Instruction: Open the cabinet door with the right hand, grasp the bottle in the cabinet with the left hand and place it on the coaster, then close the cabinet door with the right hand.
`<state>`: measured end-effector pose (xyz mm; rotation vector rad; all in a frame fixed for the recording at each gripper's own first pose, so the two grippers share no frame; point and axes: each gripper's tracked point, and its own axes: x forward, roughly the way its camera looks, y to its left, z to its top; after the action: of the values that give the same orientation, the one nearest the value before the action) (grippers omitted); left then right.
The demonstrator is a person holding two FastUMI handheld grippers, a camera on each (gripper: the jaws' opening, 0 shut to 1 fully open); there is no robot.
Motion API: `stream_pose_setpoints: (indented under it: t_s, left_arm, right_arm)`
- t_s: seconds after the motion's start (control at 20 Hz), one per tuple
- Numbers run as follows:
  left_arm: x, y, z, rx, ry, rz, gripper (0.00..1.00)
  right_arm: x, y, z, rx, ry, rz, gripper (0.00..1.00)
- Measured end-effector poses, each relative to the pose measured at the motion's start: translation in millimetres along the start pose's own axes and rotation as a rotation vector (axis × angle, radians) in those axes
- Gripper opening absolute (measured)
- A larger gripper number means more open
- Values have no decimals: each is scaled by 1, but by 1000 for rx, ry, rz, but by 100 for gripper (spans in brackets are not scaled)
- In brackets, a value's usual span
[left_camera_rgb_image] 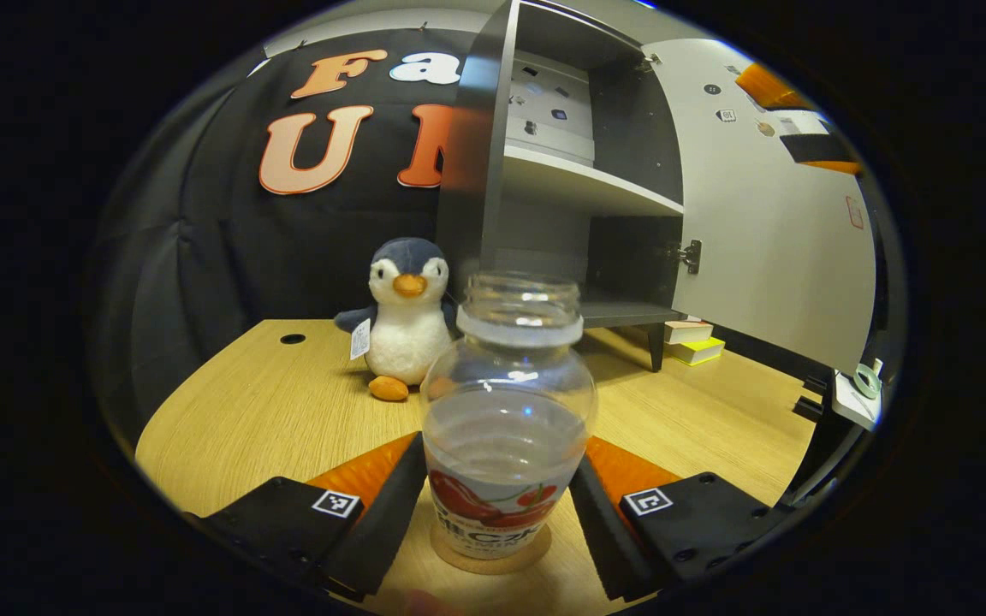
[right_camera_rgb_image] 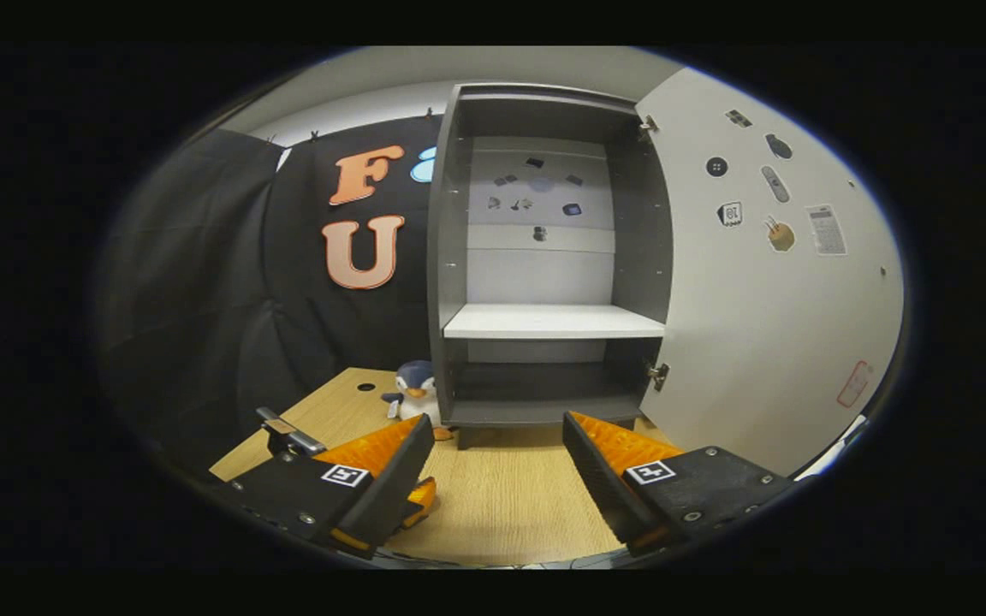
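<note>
Bottle (left_camera_rgb_image: 506, 419) is standing upright on the coaster (left_camera_rgb_image: 490, 558) on the counter (left_camera_rgb_image: 262, 402); left tongs (left_camera_rgb_image: 497, 505) are bracketing its label, contact unclear. Cabinet door (right_camera_rgb_image: 767, 291) is hanging open at 3 o'clock. Right tongs (right_camera_rgb_image: 497, 475) are gaping wide, holding nothing, facing the cabinet (right_camera_rgb_image: 544, 257). Penguin toy (left_camera_rgb_image: 405, 316) is sitting at 11 o'clock of the bottle

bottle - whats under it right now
The bottle stands on a round coaster on the wooden table. Only the coaster's rim shows; its middle is covered by the bottle's base.

Bottle (left_camera_rgb_image: 506, 428) label: red fruit picture above dark lettering, cut off and unreadable. Cabinet door (right_camera_rgb_image: 767, 282) stickers, far right: too small to read.
</note>
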<state>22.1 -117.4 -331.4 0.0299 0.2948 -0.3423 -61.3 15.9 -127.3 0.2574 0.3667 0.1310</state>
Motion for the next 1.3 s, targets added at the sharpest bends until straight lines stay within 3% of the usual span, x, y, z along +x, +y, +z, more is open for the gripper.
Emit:
stream_pose_setpoints:
  t_s: [0.6, 0.95, 1.3]
  left_arm:
    - [-12, -15, 108, 79, -167, -88, 96]
    - [-37, -13, 166, 68, -240, 6, 96]
    - [-63, -10, 228, 47, -259, 85, 98]
  right_arm:
    - [-31, -15, 33, 38, -91, -95, 94]
    - [-42, -48, 35, -14, -69, -98, 93]
    - [-70, -94, 60, -26, -137, -144, 94]
